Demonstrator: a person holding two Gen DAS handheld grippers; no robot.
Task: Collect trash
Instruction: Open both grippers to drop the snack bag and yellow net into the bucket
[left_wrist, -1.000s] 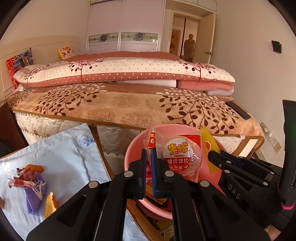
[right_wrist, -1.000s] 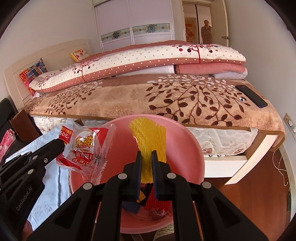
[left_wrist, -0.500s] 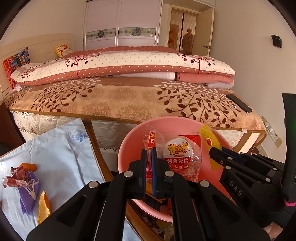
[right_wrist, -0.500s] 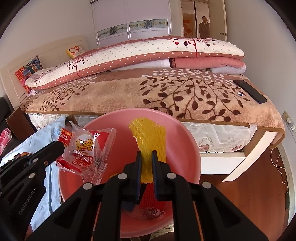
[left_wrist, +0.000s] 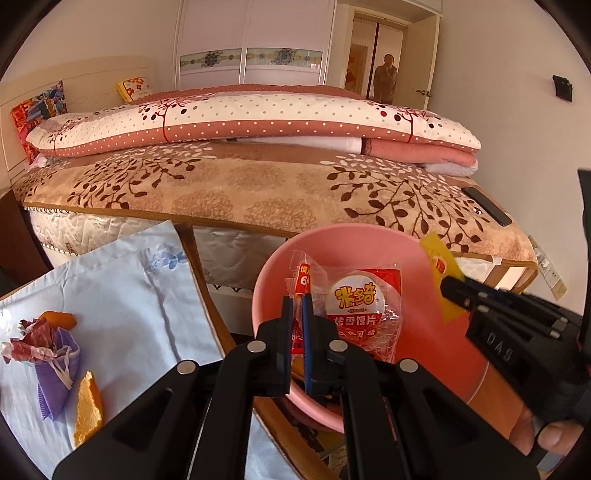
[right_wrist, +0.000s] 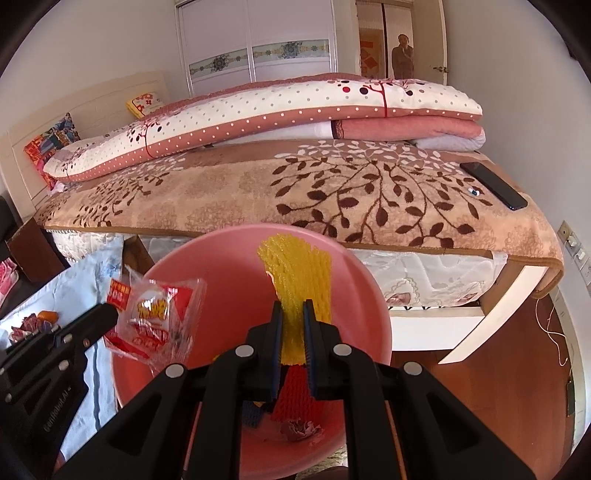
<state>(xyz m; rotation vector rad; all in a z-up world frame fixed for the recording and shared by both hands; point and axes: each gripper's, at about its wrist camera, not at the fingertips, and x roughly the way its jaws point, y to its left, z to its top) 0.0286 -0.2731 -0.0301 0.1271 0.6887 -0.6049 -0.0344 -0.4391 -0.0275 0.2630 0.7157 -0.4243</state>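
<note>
My left gripper (left_wrist: 298, 325) is shut on a clear and red snack wrapper (left_wrist: 351, 310) and holds it over the pink basin (left_wrist: 369, 236). My right gripper (right_wrist: 293, 325) is shut on a yellow foam fruit net (right_wrist: 299, 280) and holds it over the same basin (right_wrist: 236, 258). Inside the basin lie a red foam net (right_wrist: 291, 391) and a crumpled scrap (right_wrist: 301, 430). The wrapper also shows in the right wrist view (right_wrist: 155, 325), and the yellow net in the left wrist view (left_wrist: 441, 280).
A pale blue cloth (left_wrist: 122, 295) on the table at left carries a purple foam net with crumpled paper (left_wrist: 51, 358) and orange peel pieces (left_wrist: 86, 406). A bed (left_wrist: 240, 192) with folded quilts stands behind. A phone (right_wrist: 493, 184) lies on the bed's right edge.
Both grippers have moved a little forward over the basin with their items still held. The basin now looms larger in both views.
</note>
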